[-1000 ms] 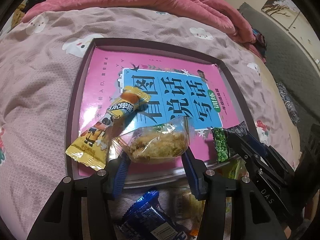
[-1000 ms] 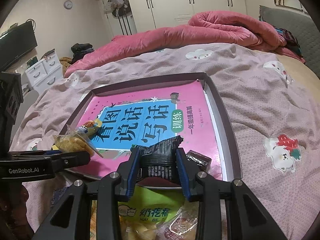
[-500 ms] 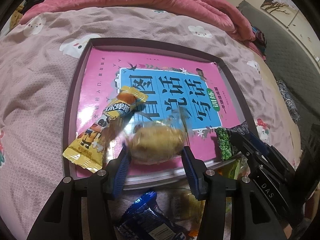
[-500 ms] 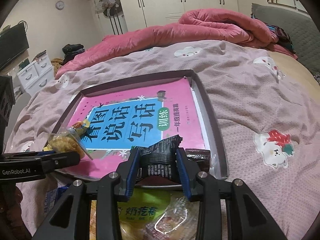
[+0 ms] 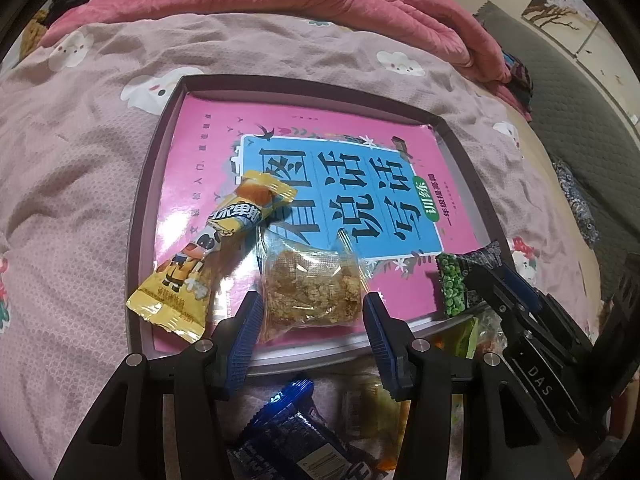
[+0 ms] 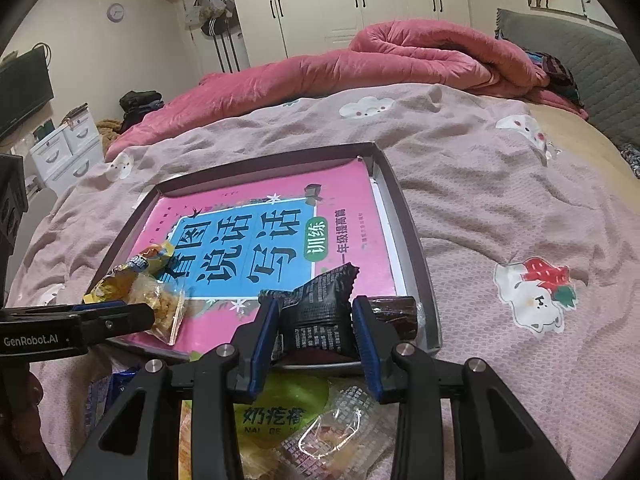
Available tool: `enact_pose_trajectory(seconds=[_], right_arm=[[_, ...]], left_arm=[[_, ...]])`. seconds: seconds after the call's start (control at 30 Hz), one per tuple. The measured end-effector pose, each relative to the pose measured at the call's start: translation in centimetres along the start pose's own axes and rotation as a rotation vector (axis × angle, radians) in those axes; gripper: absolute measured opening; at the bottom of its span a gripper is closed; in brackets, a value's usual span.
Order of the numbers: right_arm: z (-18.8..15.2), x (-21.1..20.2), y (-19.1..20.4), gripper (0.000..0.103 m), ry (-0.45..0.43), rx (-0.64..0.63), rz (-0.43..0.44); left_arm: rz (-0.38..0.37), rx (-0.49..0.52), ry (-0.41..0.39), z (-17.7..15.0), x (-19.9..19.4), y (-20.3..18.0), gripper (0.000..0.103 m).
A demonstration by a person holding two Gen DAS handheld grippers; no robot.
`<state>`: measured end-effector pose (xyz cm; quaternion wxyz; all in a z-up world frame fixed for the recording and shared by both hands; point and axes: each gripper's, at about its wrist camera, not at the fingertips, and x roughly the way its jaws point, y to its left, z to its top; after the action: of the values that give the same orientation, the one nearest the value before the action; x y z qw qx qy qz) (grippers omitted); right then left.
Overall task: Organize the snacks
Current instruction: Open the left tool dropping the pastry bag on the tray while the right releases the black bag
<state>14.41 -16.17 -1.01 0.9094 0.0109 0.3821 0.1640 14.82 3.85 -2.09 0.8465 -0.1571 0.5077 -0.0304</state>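
A dark tray (image 5: 138, 216) lined with a pink and blue book lies on the bed. My left gripper (image 5: 312, 310) is open, and a clear packet of brown flaky snack (image 5: 310, 288) lies on the tray between its fingers. A yellow snack stick (image 5: 204, 256) lies to its left. My right gripper (image 6: 316, 314) is shut on a black and green pea packet (image 6: 320, 312) above the tray's near right corner. It also shows in the left wrist view (image 5: 456, 280). A brown wrapped bar (image 6: 396, 312) lies in that corner.
A pile of loose snacks lies on the bedspread in front of the tray: a blue packet (image 5: 296, 440), a green packet (image 6: 280, 404) and a clear one (image 6: 340, 436). A rolled pink quilt (image 6: 400, 60) lies behind the tray.
My left gripper has let the clear flaky packet down onto the tray and it lies flat now. My right gripper has shifted a little right, still holding the pea packet.
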Motion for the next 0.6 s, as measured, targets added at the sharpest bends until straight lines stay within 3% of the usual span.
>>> enact_pose_trajectory(seconds=[0.2,0.6], right_arm=[[0.0,-0.4,0.1,0.045,-0.012,-0.003,0.032],[0.1,-1.1,-0.1,0.047,-0.023,0.023,0.052]], left_arm=[[0.003,-0.007,-0.003,-0.1,-0.4,0.3,0.054],[-0.004,-0.019,-0.014,-0.1,-1.3,0.7,0.054]])
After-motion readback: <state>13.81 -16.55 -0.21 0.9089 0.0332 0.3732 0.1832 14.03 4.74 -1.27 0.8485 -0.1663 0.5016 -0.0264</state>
